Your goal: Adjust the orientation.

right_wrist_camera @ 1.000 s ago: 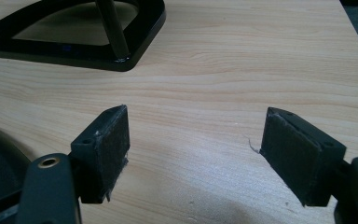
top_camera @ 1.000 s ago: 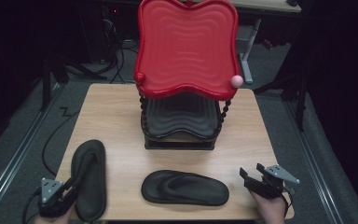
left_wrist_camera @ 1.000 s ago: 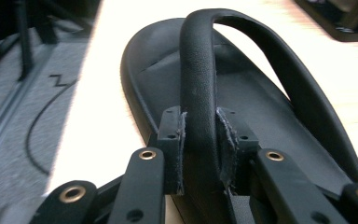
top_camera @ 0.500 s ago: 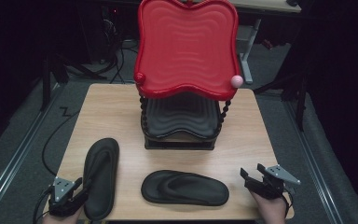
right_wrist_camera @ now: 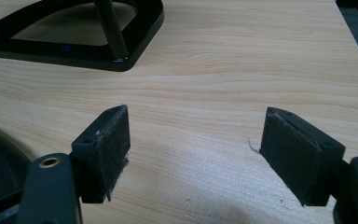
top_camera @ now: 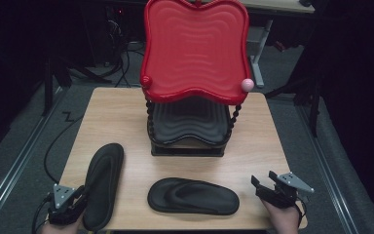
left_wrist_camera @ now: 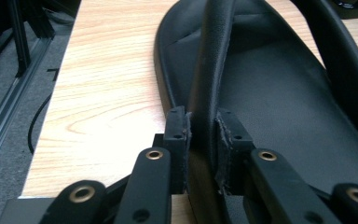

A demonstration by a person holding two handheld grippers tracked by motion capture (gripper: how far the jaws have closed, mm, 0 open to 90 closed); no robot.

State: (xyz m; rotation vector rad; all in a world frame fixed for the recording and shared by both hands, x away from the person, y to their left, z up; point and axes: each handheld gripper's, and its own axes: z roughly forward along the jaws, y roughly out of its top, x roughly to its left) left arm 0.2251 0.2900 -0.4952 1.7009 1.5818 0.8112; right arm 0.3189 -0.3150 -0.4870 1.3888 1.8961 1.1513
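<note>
A: Where does the work stand?

B: By my reading, early. The left tongs (left_wrist_camera: 200, 140) have just been closing and now pinch the strap of the left sandal (top_camera: 102, 183), which lies at the near left corner of the worktop (top_camera: 121, 112), heel end over the near edge. In the left gripper view the pads press the strap from both sides.

A: And the other one?

B: The second sandal (top_camera: 193, 196) lies flat across the near middle of the worktop, untouched. The right tongs (top_camera: 269, 184) hover at the near right corner, jaws wide apart with nothing between them, well apart from that sandal.

A: What about the rack?

B: The two-tier rack (top_camera: 190, 131), red tray above and black tray below, stands at the back centre. I see nothing resting on either tray, so if the sandals go there, both placements remain; only the first grip is made.
</note>
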